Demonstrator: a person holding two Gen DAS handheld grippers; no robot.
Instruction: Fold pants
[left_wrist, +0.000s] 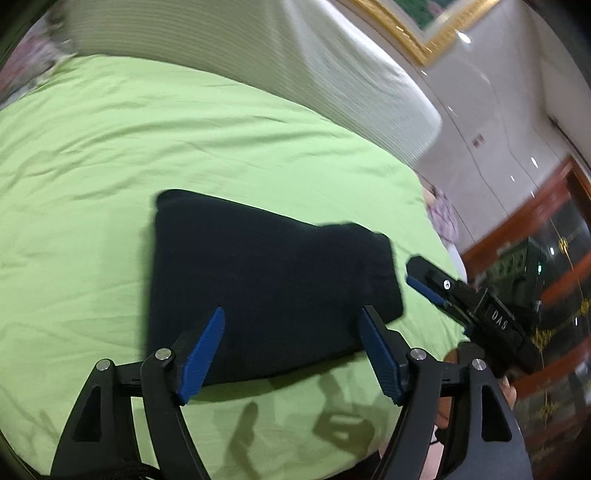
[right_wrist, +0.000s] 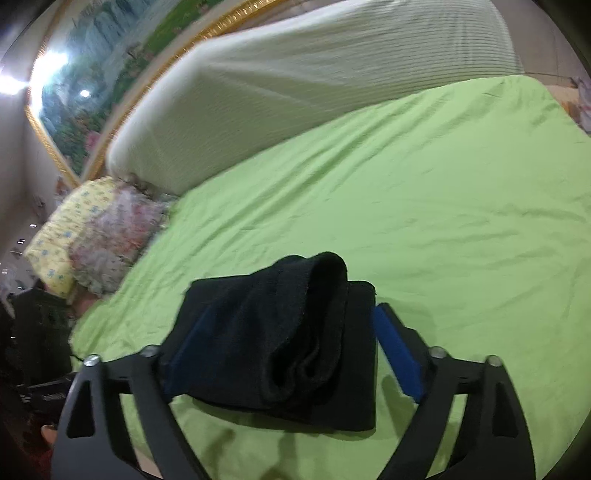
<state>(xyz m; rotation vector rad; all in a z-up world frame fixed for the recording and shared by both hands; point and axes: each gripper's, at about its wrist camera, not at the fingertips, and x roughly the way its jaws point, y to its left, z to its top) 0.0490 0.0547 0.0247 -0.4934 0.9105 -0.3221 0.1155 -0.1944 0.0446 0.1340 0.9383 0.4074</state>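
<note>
The black pants (left_wrist: 266, 284) lie folded into a compact rectangle on the green bed sheet (left_wrist: 184, 140). My left gripper (left_wrist: 291, 350) is open and empty, just above the near edge of the folded pants. My right gripper (right_wrist: 291, 354) is open, its blue pads on either side of the bundle's end, where a rolled layer of the pants (right_wrist: 295, 332) bulges up. The right gripper also shows in the left wrist view (left_wrist: 428, 284), at the pants' right side.
A white ribbed mattress or cushion (right_wrist: 314, 70) stands along the far edge of the bed. Floral pillows (right_wrist: 96, 236) lie at the bed's corner. A gold-framed painting (right_wrist: 92, 66) hangs behind. A wooden cabinet (left_wrist: 546, 295) stands beside the bed.
</note>
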